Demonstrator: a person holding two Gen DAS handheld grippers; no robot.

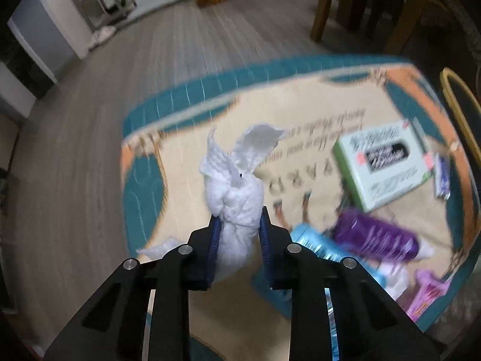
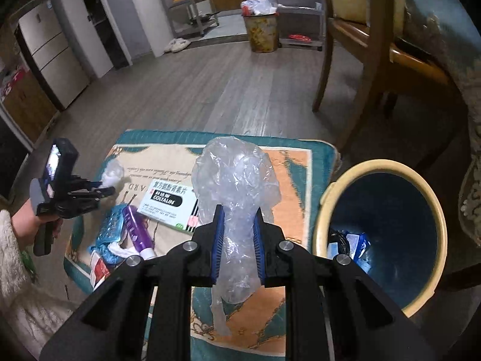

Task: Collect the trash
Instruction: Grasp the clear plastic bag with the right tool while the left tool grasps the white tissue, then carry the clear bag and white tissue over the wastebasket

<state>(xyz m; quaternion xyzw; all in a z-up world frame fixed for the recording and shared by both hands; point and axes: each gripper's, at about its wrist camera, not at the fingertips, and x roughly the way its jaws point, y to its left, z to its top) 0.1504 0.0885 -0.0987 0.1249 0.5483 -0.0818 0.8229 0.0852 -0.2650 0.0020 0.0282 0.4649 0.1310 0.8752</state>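
Note:
My left gripper (image 1: 239, 224) is shut on a crumpled white tissue (image 1: 234, 186) and holds it above the rug (image 1: 186, 138). It also shows in the right wrist view (image 2: 105, 191) at the left, with the tissue (image 2: 112, 173) at its tips. My right gripper (image 2: 237, 221) is shut on a crumpled clear plastic bag (image 2: 237, 177) above the rug (image 2: 300, 162), left of the bin. The blue bin with a yellow rim (image 2: 327, 198) stands at the right and holds some wrappers (image 2: 357, 243). Its rim shows in the left wrist view (image 1: 457, 90).
On the rug lie a white medicine box (image 2: 170, 203) (image 1: 387, 162), a purple tube (image 2: 138, 231) (image 1: 375, 237), a light blue packet (image 2: 109, 231) (image 1: 315, 240) and a pink wrapper (image 1: 427, 294). A wooden chair (image 2: 360, 45) stands behind the bin. A patterned trash can (image 2: 263, 30) stands far back.

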